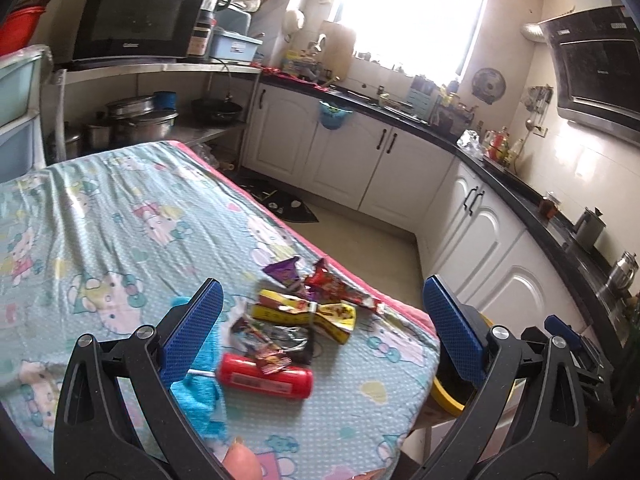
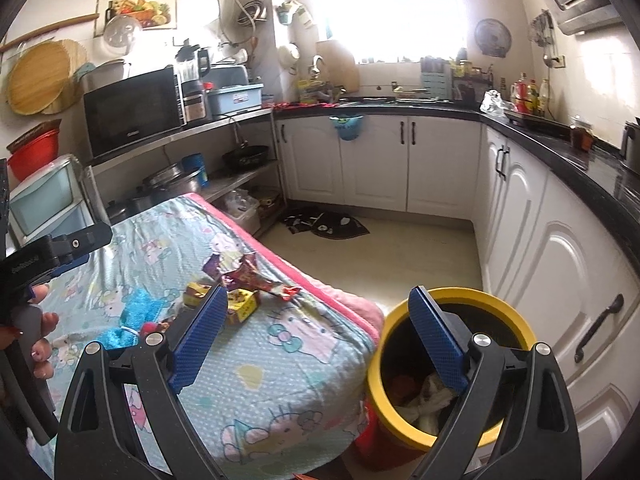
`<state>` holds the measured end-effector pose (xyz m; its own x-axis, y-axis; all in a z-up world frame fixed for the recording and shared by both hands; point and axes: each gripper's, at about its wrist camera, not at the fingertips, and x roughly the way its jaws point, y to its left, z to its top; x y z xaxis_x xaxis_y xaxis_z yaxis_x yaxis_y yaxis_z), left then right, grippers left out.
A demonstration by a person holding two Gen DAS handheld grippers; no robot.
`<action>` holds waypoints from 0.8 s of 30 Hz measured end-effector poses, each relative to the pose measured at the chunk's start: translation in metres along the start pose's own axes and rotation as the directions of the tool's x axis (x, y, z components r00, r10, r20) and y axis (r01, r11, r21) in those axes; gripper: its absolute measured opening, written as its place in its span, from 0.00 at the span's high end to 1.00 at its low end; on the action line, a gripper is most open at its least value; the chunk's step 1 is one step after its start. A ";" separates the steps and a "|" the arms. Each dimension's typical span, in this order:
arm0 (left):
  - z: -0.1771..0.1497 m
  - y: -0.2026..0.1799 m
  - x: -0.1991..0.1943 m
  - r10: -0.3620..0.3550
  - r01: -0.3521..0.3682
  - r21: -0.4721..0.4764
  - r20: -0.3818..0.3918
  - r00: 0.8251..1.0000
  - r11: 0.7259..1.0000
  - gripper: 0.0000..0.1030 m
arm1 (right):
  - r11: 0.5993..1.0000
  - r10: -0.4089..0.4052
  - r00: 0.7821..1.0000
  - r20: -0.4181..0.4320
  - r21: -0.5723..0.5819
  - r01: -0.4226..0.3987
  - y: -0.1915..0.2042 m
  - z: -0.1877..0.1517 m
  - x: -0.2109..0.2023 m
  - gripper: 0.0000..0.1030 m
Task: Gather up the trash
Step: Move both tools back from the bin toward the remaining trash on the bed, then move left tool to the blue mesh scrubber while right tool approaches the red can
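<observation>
A kitchen table under a cartoon-cat tablecloth (image 1: pixel 120 216) holds a heap of snack litter near its right-hand corner: a purple wrapper (image 1: pixel 285 272) at 12 o'clock of the pile, a red wrapper (image 1: pixel 340 286) at 2 o'clock, a torn yellow packet (image 1: pixel 316 314) in the middle, a crumpled foil wrapper (image 1: pixel 268 340) below it, and a red cylindrical tube (image 1: pixel 264 376) lying on its side at 6 o'clock, just beside a blue fluffy cloth (image 1: pixel 200 384) at 8 o'clock. The left gripper (image 1: pixel 324 332) hangs above the pile with its blue pads spread wide, gripping nothing. The right gripper (image 2: pixel 316 340) is likewise spread and empty, one pad over the table edge, the other over the yellow-rimmed trash bin (image 2: pixel 508 316) that stands on the floor just off the table's corner. Inside the bin lie crumpled white paper (image 2: pixel 424 400) and something reddish (image 2: pixel 402 384), too dim to name. At 9 o'clock in the right wrist view, a hand (image 2: pixel 38 340) grips the left tool's handle.
</observation>
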<state>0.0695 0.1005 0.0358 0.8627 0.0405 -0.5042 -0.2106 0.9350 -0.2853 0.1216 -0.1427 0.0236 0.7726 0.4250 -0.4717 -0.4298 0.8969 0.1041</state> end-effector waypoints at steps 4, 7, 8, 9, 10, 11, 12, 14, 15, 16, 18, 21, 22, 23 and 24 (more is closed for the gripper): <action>0.001 0.014 -0.001 0.027 -0.027 -0.005 -0.001 1.000 1.000 0.10 | 0.999 0.024 1.000 -0.007 -0.032 -0.025 0.011 0.003 0.007 0.14; 0.001 0.025 -0.001 0.054 -0.054 -0.006 -0.008 0.999 0.999 0.10 | 0.996 0.063 0.998 -0.028 -0.053 -0.065 0.022 0.005 0.017 0.14; 0.001 0.028 -0.001 0.063 -0.063 -0.006 -0.010 0.998 0.998 0.10 | 0.996 0.072 0.997 -0.034 -0.054 -0.074 0.024 0.005 0.020 0.14; 0.001 0.032 -0.001 0.073 -0.073 -0.006 -0.012 0.997 0.997 0.10 | 0.994 0.091 0.995 -0.049 -0.055 -0.093 0.028 0.004 0.024 0.14; 0.000 0.038 0.001 0.090 -0.090 -0.010 -0.019 0.996 0.996 0.10 | 0.992 0.109 0.992 -0.064 -0.053 -0.113 0.031 0.003 0.029 0.14; -0.001 0.042 0.001 0.097 -0.098 -0.016 -0.025 0.995 0.995 0.10 | 0.990 0.126 0.989 -0.078 -0.047 -0.130 0.034 0.002 0.034 0.14; -0.001 0.046 0.002 0.103 -0.104 -0.026 -0.033 0.994 0.994 0.10 | 0.989 0.139 0.986 -0.091 -0.043 -0.144 0.037 0.001 0.038 0.14; -0.005 0.057 0.005 0.121 -0.124 -0.045 -0.050 0.991 0.991 0.10 | 0.986 0.155 0.982 -0.107 -0.042 -0.160 0.043 -0.001 0.044 0.14; -0.007 0.063 0.008 0.131 -0.134 -0.055 -0.062 0.989 0.989 0.10 | 0.984 0.163 0.980 -0.118 -0.047 -0.170 0.048 -0.003 0.049 0.14; -0.007 0.067 0.010 0.134 -0.139 -0.063 -0.069 0.989 0.988 0.10 | 0.982 0.171 0.977 -0.127 -0.054 -0.179 0.052 -0.004 0.053 0.14; -0.010 0.076 0.014 0.143 -0.150 -0.083 -0.087 0.986 0.985 0.11 | 0.976 0.196 0.969 -0.150 -0.067 -0.208 0.062 -0.008 0.061 0.15; -0.015 0.090 0.023 0.140 -0.155 -0.122 -0.123 0.982 0.980 0.11 | 0.961 0.241 0.951 -0.192 -0.086 -0.261 0.074 -0.016 0.072 0.20; -0.017 0.094 0.026 0.136 -0.154 -0.134 -0.135 0.981 0.979 0.11 | 0.956 0.254 0.944 -0.209 -0.096 -0.279 0.079 -0.019 0.077 0.23; -0.018 0.097 0.028 0.134 -0.154 -0.143 -0.145 0.980 0.978 0.14 | 0.951 0.263 0.939 -0.223 -0.104 -0.291 0.082 -0.022 0.080 0.25; -0.020 0.100 0.031 0.128 -0.152 -0.152 -0.155 0.980 0.977 0.19 | 0.943 0.275 0.930 -0.244 -0.118 -0.310 0.088 -0.027 0.085 0.26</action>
<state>0.0660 0.1882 -0.0243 0.7465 0.1046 -0.6571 -0.4066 0.8535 -0.3260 0.1371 -0.0307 -0.0308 0.4862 0.6120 -0.6238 -0.7003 0.6998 0.1408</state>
